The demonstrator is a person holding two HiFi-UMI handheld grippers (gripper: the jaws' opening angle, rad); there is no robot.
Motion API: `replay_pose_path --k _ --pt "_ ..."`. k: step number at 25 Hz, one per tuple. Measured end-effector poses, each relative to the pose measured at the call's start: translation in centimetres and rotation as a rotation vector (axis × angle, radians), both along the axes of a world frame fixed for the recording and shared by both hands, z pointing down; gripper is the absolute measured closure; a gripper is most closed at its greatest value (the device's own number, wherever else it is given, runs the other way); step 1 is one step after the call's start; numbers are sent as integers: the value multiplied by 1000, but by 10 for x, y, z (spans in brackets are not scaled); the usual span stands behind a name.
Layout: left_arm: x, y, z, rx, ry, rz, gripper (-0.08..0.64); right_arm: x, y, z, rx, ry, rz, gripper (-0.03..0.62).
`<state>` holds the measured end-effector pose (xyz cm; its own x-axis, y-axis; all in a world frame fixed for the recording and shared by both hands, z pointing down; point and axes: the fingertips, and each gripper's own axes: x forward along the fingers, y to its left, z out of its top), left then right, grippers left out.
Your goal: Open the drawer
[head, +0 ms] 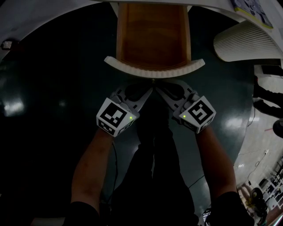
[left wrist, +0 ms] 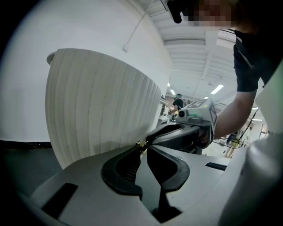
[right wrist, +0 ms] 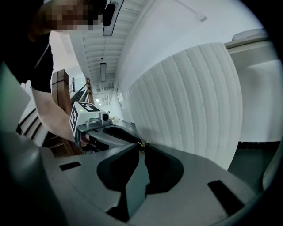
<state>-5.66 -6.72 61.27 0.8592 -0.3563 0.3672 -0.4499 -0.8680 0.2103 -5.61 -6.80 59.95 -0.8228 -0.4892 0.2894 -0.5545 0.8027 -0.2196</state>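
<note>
- Drawer (head: 152,37) stands well pulled out, wooden inside showing behind its white ribbed front (head: 154,70)
- Left gripper (left wrist: 142,148) and right gripper (head: 158,89): jaws narrow, tips pinching the knob (right wrist: 142,145) at the front's middle
- Pull looks nearly done; next, let go of the knob and back away

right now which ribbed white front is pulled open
The middle front, with the drawer's wooden inside showing behind it; the upper-right front shows no wood.

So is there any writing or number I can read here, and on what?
No readable words or numbers.
The left cube, on the left gripper: square code pattern, no text.
The right cube, on the right gripper: the same.
The printed sheet, top right: too small to read.
</note>
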Motion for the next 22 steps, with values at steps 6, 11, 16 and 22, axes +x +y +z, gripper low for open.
replay_pose_path --k 6,11,16,22 --pt "-5 5 1 -26 -11 -70 515 -2 5 2 -46 12 19 566" --pt "-12 5 -10 -9 -75 -93 515 0 -1 -16 -78 -30 100 566" --pt "-27 24 -59 -24 -75 -110 515 1 23 -65 -86 -53 124 566" --pt "-28 66 -161 -37 -22 -141 515 24 58 -142 -119 -91 176 566"
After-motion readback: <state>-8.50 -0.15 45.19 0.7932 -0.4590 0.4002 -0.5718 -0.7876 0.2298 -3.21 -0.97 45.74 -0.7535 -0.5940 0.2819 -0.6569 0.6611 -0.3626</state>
